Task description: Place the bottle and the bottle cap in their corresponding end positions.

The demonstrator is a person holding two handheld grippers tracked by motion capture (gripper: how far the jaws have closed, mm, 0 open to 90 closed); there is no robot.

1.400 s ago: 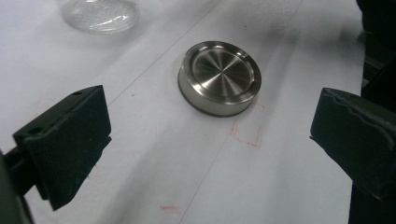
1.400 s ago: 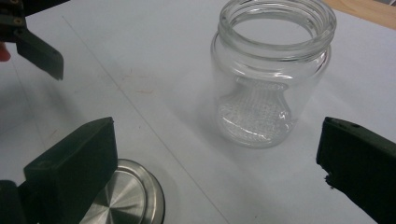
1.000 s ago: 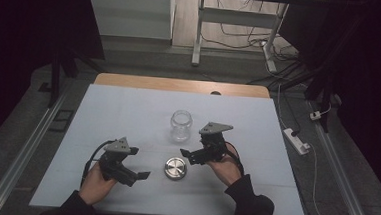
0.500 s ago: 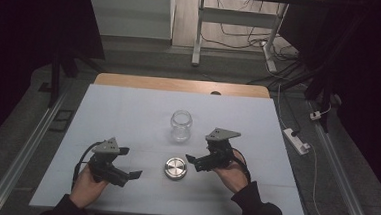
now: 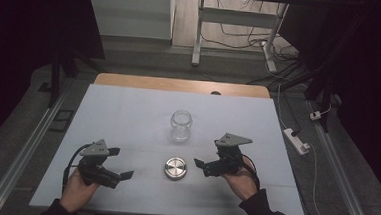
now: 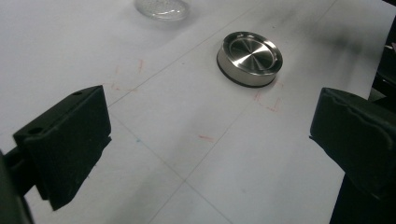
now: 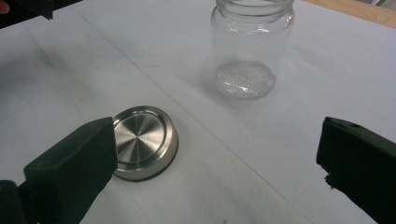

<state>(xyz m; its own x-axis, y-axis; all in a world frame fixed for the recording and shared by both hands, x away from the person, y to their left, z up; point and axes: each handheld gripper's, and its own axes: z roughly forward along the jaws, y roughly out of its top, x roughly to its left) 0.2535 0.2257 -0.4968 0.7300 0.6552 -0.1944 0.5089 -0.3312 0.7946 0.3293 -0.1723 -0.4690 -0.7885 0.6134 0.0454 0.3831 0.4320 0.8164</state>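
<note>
An empty clear glass jar (image 5: 181,125) stands upright without a lid near the table's middle. Its round steel lid (image 5: 175,168) lies flat on the white sheet just in front of it. My left gripper (image 5: 120,163) is held low to the left of the lid, open and holding nothing. My right gripper (image 5: 203,167) is just right of the lid, also open and holding nothing. In the left gripper view the lid (image 6: 250,58) lies ahead, beyond the wide-apart jaws. In the right gripper view the lid (image 7: 142,140) sits by the left jaw and the jar (image 7: 252,46) stands farther off.
The table (image 5: 180,85) is covered by a white sheet, with a wooden strip along its far edge. A power strip (image 5: 295,140) lies on the floor to the right. Metal rails run along both sides of the table. Faint pencil lines cross the sheet.
My left gripper has drifted a little left, away from the lid. My right gripper has moved right and back toward the person, away from the jar. Jar and lid stayed put.
</note>
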